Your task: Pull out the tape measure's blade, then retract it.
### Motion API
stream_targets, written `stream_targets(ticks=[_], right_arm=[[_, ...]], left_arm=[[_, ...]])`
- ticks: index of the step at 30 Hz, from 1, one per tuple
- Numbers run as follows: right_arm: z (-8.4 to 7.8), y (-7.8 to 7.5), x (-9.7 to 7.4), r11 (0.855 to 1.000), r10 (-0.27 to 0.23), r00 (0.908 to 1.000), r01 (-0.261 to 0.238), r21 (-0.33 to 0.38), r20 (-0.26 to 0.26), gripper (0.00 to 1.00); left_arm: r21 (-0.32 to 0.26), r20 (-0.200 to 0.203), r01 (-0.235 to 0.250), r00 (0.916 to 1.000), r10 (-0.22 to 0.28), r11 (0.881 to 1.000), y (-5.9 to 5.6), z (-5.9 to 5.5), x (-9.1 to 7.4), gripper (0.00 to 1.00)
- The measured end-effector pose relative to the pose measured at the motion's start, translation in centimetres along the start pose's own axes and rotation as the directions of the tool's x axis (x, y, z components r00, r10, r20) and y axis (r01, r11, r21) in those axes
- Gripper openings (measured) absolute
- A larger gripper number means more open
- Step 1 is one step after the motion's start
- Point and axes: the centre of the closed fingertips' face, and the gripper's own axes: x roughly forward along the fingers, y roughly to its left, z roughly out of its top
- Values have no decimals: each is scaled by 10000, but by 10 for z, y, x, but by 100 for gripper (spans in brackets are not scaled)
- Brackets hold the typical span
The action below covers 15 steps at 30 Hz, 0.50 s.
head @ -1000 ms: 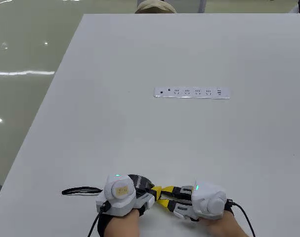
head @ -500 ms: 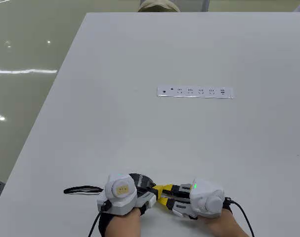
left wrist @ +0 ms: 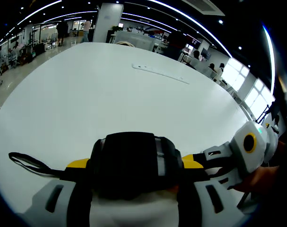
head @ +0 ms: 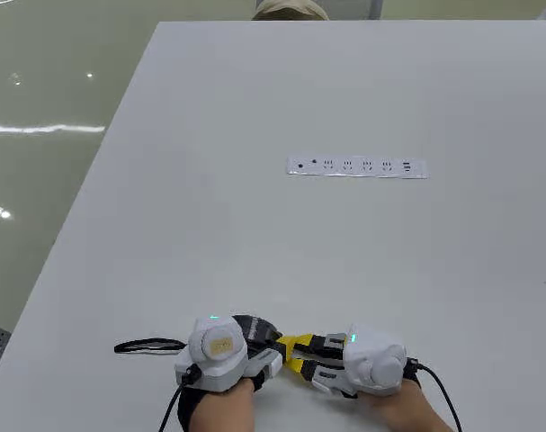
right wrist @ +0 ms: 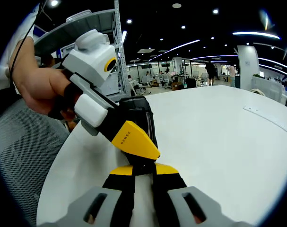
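Observation:
At the table's near edge my left gripper (head: pixel 265 346) is shut on a black tape measure (head: pixel 255 331), whose strap (head: pixel 149 346) trails to the left. In the left gripper view the case (left wrist: pixel 131 163) sits between the yellow pads (left wrist: pixel 78 163), and the right gripper (left wrist: pixel 219 158) comes in from the right. My right gripper (head: pixel 299 354) points left at the case. Its yellow-tipped jaws (right wrist: pixel 142 169) are pressed together at the case's mouth (right wrist: pixel 138 113), just under the left gripper's pad (right wrist: pixel 134 141). The blade's tip is hidden between them, and no length of blade shows.
A white power strip (head: pixel 357 167) lies flat at the middle of the white table (head: pixel 210 180). The table's left edge drops to a shiny floor (head: pixel 39 108). A chair back (right wrist: pixel 20 156) stands behind the hands in the right gripper view.
The head view has shifted slightly. Both grippers keep the same hold and the same spacing.

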Motion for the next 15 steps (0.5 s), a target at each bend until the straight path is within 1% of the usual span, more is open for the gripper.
stream_targets(ticks=[15], right_arm=[[1, 1, -1, 10000, 26, 10000, -26, 22, -47, 16]], left_arm=[[92, 26, 33, 10000, -34, 10000, -1, 0, 0, 73]])
